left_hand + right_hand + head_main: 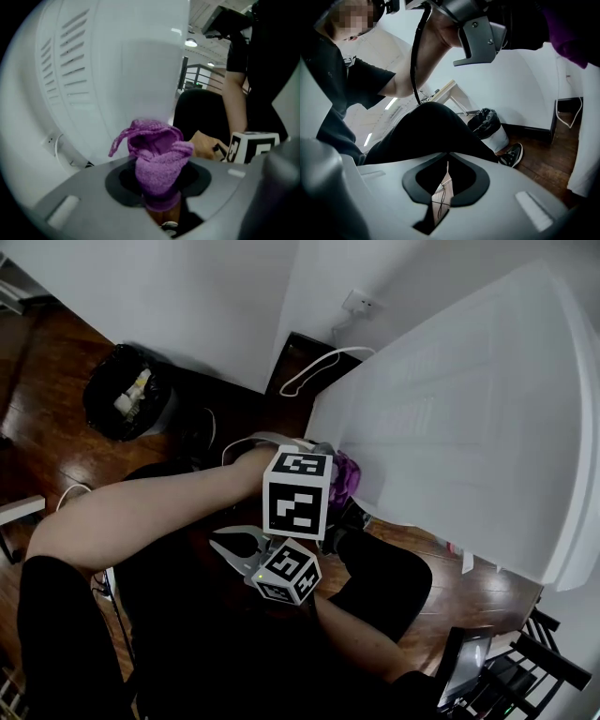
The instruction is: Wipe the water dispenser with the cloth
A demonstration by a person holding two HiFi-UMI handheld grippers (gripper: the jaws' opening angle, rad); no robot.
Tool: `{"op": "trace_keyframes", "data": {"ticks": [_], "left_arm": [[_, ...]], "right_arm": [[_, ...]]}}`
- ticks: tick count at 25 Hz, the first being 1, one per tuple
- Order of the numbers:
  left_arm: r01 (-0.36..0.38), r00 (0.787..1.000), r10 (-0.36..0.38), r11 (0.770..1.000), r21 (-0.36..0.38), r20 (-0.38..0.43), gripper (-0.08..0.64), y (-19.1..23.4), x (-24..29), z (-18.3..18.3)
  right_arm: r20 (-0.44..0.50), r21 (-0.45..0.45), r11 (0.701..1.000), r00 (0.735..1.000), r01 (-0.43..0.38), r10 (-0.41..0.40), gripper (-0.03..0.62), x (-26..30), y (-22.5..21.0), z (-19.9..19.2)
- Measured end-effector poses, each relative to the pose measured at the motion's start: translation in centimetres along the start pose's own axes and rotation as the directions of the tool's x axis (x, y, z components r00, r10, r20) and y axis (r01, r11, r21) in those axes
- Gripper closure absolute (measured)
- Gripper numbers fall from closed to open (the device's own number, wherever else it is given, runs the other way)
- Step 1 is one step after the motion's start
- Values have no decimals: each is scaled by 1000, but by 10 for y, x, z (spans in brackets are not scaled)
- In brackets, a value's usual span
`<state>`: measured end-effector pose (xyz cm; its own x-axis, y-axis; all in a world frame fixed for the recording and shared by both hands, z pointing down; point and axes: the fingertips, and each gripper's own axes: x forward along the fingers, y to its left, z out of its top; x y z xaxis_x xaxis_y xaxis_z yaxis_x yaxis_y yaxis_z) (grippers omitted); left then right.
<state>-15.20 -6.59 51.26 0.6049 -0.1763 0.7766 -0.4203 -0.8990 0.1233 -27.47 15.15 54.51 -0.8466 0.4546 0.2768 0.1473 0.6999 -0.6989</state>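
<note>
down by the person's lap the right tongs point(446, 176) are shut with nothing in them, only a thin sliver of wooden floor point(47, 432) showing through the slit, and they point out past a black-clad knee point(431, 131) and a dark shoe point(512, 154). just above and beyond them the left tongs point(159, 187) are clamped on the purple cloth point(157, 154). a bunched wad of it is caught between the jaws, and a loose fold and a thin loop poke out ahead. a bare forearm point(150, 507) reaches across from the left to carry these tongs, and from above their marker cube covers the jaws. the cloth sits low at the near corner of the white water dispenser point(450, 409), right up against its side. whether it actually presses on the panel i can't tell. that side of the dispenser has rows of slatted vents point(65, 70). behind it a white cable point(314, 371) loops over the floor below a wall socket point(361, 303). well off to the left, by the wall, stands a bin lined with a black bag point(127, 390).
</note>
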Motion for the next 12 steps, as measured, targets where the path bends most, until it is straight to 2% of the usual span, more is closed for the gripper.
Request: {"op": "trace_keyframes", "data": {"ticks": [4, 6, 7, 8, 10, 12], "left_arm": [[-30, 999, 30, 999, -20, -17, 391, 32, 12, -6], [-103, 994, 102, 994, -32, -25, 390, 69, 16, -9], [-168, 986, 167, 985, -47, -25, 390, 93, 16, -9], [-245, 970, 244, 967, -70, -22, 390, 120, 15, -9], [-384, 923, 385, 914, -131, -18, 390, 171, 11, -7], [-485, 873, 488, 859, -162, -27, 390, 210, 8, -6]], "right_arm": [[-17, -5, 1000, 1000, -9, 9, 580, 4, 4, -4], [-19, -2, 1000, 1000, -11, 11, 580, 5, 5, -4], [-17, 4, 1000, 1000, -14, 14, 580, 5, 6, -4], [-13, 12, 1000, 1000, -16, 17, 580, 6, 6, -3], [-4, 34, 999, 1000, -22, 23, 580, 7, 6, -2], [2, 56, 998, 1000, -27, 27, 580, 8, 6, -2]]}}
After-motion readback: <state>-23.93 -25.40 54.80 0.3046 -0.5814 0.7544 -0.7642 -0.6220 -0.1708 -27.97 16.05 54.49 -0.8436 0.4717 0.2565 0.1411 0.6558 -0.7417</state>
